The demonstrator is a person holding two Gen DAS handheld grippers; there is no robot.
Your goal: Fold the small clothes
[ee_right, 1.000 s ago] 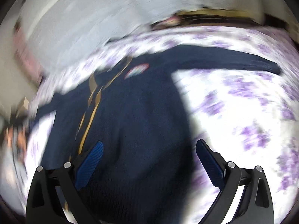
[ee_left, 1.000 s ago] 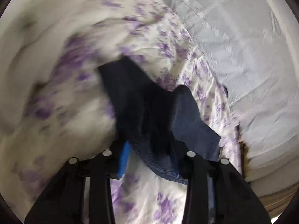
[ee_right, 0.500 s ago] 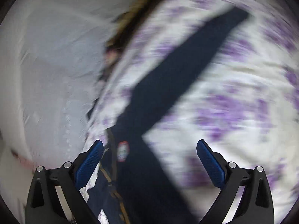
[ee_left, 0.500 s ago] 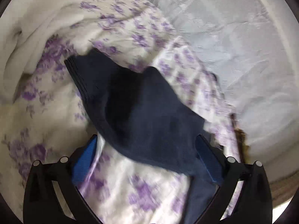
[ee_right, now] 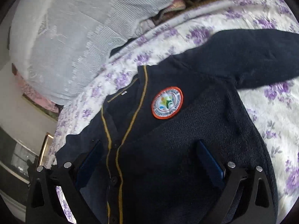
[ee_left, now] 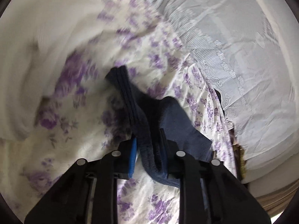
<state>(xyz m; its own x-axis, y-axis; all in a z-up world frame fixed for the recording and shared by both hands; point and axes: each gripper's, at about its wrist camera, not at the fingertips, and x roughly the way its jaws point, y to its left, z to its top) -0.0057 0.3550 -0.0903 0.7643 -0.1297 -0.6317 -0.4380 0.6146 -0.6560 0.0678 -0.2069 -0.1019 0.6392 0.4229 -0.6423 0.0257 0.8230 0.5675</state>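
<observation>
- Cardigan [ee_right: 168,149], navy knit with a mustard stripe down the button front and a round orange-rimmed badge [ee_right: 167,102], lies face up on the floral bed sheet [ee_right: 271,115]. One sleeve [ee_right: 257,56] runs out toward 2 o'clock in the right wrist view.
- Left gripper [ee_left: 147,149] has just been closing and is now clamped narrow on a ribbed navy cuff [ee_left: 129,100], which stretches away toward 11 o'clock with a looser flap hanging off at 3 o'clock.
- Right gripper [ee_right: 149,160] stands wide, holding nothing, with the cardigan's chest between and under its pads.
- What could go wrong: the pinch looks like it's on a bunched-up wad, so my guess is a layer could slide out mid-fold and the sleeve would land crooked.
- Pulling that cuff across with nothing pinning the body could drag the whole cardigan and wrinkle the sheet too.
- If the right gripper bites down where it is, it might grab sheet along with the knit, or catch the button placket and open the front up.
- Hard to see: the left wrist view is smeared at 9 to 11 o'clock, so I can't tell what the white bulk there is.
- The hem and the other sleeve are cut off in the right wrist view.
- Can't tell how many layers sit between the left pads, or read the badge text.
</observation>
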